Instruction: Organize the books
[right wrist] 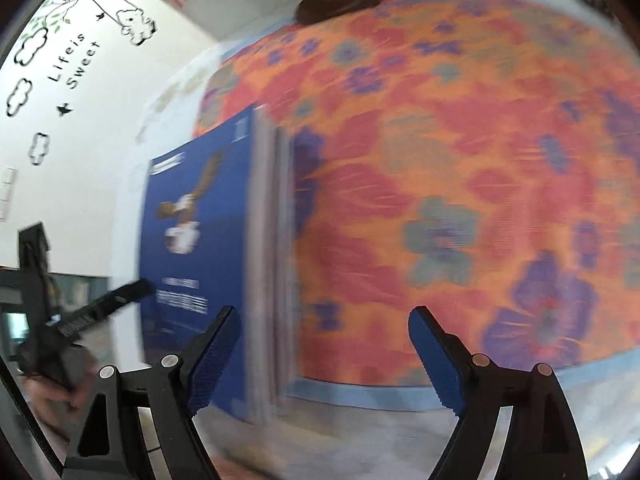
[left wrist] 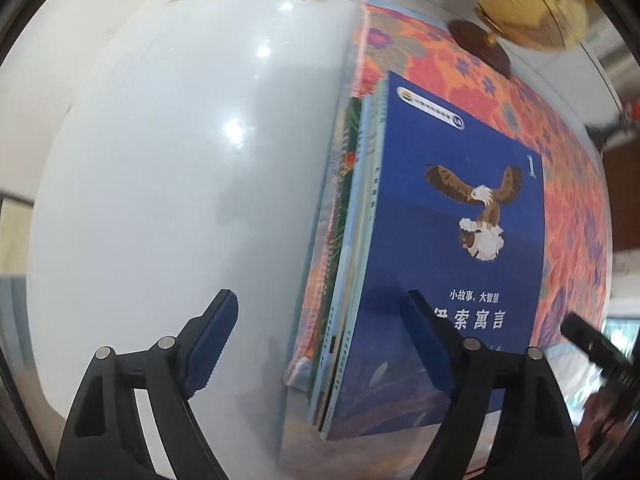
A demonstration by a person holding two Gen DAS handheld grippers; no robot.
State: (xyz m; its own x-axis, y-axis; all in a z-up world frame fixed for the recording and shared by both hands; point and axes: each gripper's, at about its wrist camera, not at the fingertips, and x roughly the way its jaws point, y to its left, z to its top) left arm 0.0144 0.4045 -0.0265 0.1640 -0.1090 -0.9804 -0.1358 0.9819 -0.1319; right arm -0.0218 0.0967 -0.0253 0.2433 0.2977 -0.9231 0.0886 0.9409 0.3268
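Note:
A stack of several books (left wrist: 340, 240) lies flat on an orange floral cloth (left wrist: 560, 152), with a blue book with an eagle on its cover (left wrist: 448, 240) on top. My left gripper (left wrist: 322, 340) points down over the stack's near left corner, open. One of its fingers is over the white table and the other over the blue cover, with the spines below the gap. In the blurred right wrist view, my right gripper (right wrist: 324, 356) hangs open over the stack's page edges (right wrist: 268, 260) and the floral cloth (right wrist: 460, 200). The blue book (right wrist: 200, 240) lies to its left. Nothing is held.
The glossy white table (left wrist: 160, 160) stretches left of the stack. A golden globe (left wrist: 528, 0) on a dark round base (right wrist: 336, 2) stands at the cloth's far edge. A white wall with cartoon decals (right wrist: 80, 60) lies beyond the table. The other gripper (right wrist: 80, 320) shows at left.

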